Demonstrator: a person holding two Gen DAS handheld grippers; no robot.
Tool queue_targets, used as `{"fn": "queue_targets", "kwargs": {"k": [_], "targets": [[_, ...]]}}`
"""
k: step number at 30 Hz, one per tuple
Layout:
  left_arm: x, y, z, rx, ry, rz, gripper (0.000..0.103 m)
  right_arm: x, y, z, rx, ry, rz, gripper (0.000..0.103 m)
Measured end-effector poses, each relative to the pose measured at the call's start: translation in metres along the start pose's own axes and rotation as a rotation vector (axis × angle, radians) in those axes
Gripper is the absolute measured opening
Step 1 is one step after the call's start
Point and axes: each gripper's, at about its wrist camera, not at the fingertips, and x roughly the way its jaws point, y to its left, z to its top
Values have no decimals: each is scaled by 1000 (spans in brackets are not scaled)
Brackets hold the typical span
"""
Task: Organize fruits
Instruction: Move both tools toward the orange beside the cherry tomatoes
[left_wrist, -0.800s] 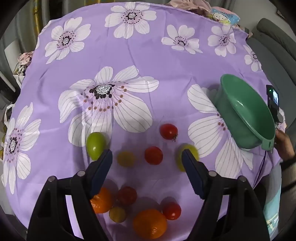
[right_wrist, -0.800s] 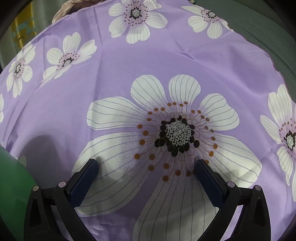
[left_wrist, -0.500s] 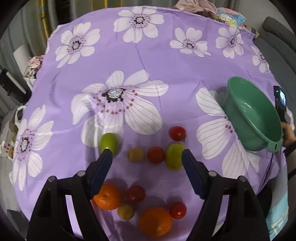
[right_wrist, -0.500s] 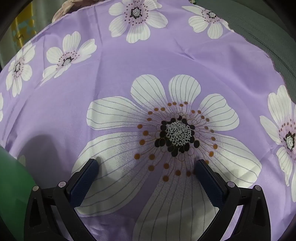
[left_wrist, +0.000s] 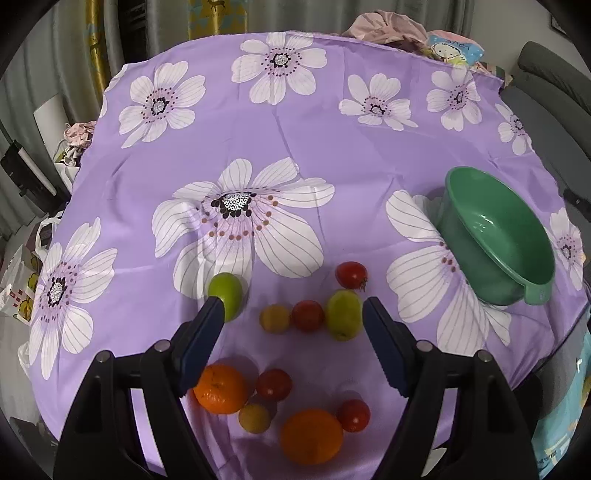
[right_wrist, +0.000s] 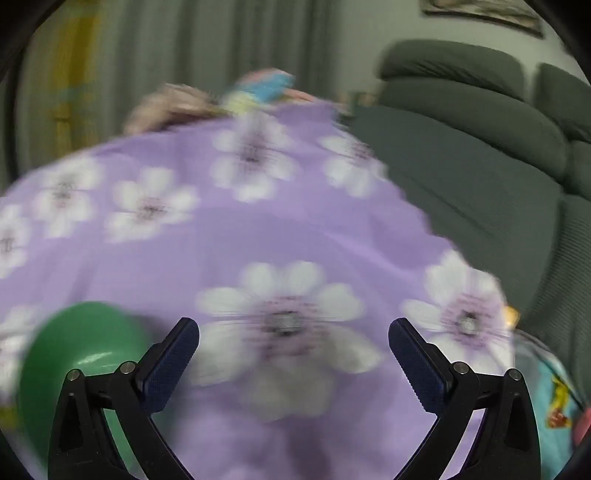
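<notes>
A purple cloth printed with white flowers (left_wrist: 295, 147) covers the tabletop. The fruit lies in a loose cluster toward the near edge: a round green fruit (left_wrist: 226, 293) at the left, then a small yellow fruit (left_wrist: 274, 318), a red tomato (left_wrist: 307, 315) and a second, oval green fruit (left_wrist: 343, 314) in a row, with another red tomato (left_wrist: 351, 275) just behind them. Closer to the near edge lie two oranges (left_wrist: 221, 388) (left_wrist: 311, 438), two more red tomatoes (left_wrist: 274, 384) (left_wrist: 353, 415) and a small yellow fruit (left_wrist: 254, 418). An empty green plastic bowl with a handle tab (left_wrist: 498, 236) sits toward the right edge, apart from the fruit.

The left gripper (left_wrist: 293, 314) hangs above the cluster, its jaws spread wide, pinching nothing. The right gripper (right_wrist: 293, 339) also has its jaws spread and empty; its view is blurred, with the green bowl (right_wrist: 85, 354) at its lower left and a dark grey sofa (right_wrist: 480, 166) beyond the tabletop.
</notes>
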Motion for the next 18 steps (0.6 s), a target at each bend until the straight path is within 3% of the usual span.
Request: {"fn": "queue_targets", "kwargs": {"k": [4,8,11,18], "targets": [[-6,4,-5,-7,-6,6,78,-26,54,-6,-83,-6,297,103],[-13,13,-11,-20,-18,14,78,-44,115,-23,-222,23,460,103],[-14,19,-15,-29,-21,19,78,-54,154,-37,-310,51,520,103],[-16,35,-27,-70,-11,-23,78,-61,198,-63,-380,151,576,103]]}}
